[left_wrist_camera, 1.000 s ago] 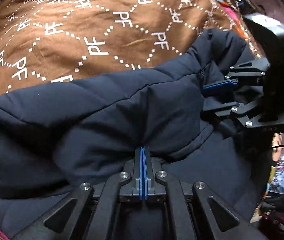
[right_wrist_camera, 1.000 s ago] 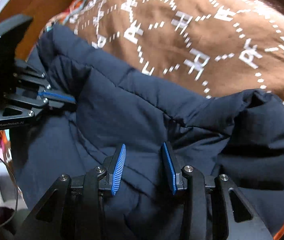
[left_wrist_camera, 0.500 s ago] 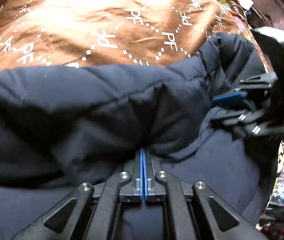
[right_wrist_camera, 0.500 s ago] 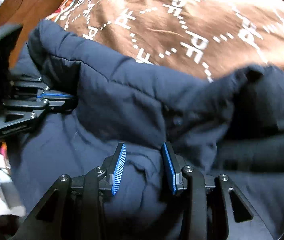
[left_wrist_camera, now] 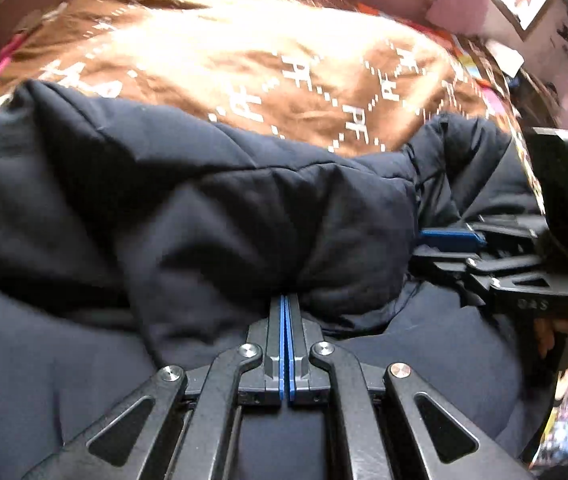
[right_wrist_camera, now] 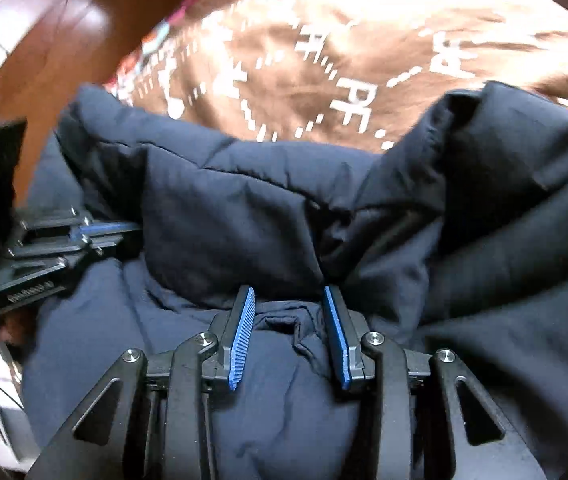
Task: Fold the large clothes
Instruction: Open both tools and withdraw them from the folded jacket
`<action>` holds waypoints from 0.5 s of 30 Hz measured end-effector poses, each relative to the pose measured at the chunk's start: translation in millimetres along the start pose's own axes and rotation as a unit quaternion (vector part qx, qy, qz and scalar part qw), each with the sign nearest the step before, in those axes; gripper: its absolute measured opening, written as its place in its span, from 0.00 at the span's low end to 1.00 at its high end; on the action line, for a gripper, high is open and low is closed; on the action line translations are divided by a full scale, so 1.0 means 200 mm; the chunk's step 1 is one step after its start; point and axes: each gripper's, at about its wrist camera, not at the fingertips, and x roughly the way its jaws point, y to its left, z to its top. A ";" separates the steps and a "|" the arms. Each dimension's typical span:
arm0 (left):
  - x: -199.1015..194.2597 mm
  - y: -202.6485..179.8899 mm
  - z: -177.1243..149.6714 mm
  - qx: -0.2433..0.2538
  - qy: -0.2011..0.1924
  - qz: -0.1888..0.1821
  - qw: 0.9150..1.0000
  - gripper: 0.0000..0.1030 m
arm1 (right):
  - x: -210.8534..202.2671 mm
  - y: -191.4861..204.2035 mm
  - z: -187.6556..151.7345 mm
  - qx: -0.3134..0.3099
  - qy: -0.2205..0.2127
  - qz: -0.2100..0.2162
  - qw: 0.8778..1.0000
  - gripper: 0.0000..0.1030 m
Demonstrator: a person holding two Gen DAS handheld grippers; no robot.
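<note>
A dark navy padded jacket (left_wrist_camera: 219, 216) lies bunched on a brown bedspread with white "PF" letters (left_wrist_camera: 267, 68). My left gripper (left_wrist_camera: 286, 304) is shut on a thick fold of the jacket, its blue pads pressed together. My right gripper (right_wrist_camera: 288, 300) has its blue pads apart with a wad of jacket fabric (right_wrist_camera: 243, 208) bulging between and over them. Each gripper shows in the other's view: the right one at the right edge (left_wrist_camera: 444, 240), the left one at the left edge (right_wrist_camera: 123, 228), both at the jacket's lifted edge.
The brown bedspread (right_wrist_camera: 356, 52) covers the bed beyond the jacket. A wooden floor (right_wrist_camera: 43, 48) shows at the far left of the right wrist view. Pink walls and clutter (left_wrist_camera: 524, 8) lie beyond the bed's far right corner.
Both grippers have risen and carried the jacket's edge forward over itself, so the fold is taller and more of the bedspread and room shows. Both hold the same jaw stance.
</note>
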 end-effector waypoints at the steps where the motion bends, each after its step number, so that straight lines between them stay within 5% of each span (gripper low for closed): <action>1: -0.03 0.00 -0.02 -0.007 -0.011 -0.002 1.000 0.05 | -0.05 0.00 -0.03 0.000 -0.014 -0.001 1.000 0.35; 3: -0.09 0.02 -0.02 -0.016 -0.028 -0.004 0.999 0.06 | -0.12 0.04 -0.08 -0.009 -0.033 -0.013 0.999 0.49; 7: -0.22 0.02 -0.14 -0.036 -0.063 0.008 0.997 0.19 | -0.29 0.05 -0.15 -0.022 -0.068 -0.043 0.996 0.60; 10: -0.32 -0.02 -0.18 -0.060 -0.089 0.007 0.994 0.56 | -0.44 0.02 -0.17 -0.007 -0.107 -0.057 0.993 0.68; 11: -0.38 -0.03 -0.21 -0.073 -0.109 0.013 0.991 0.78 | -0.49 -0.01 -0.20 -0.001 -0.121 -0.058 0.991 0.77; 15: -0.50 -0.10 -0.26 -0.095 -0.158 0.026 0.983 0.88 | -0.67 0.00 -0.36 0.023 -0.181 -0.069 0.981 0.88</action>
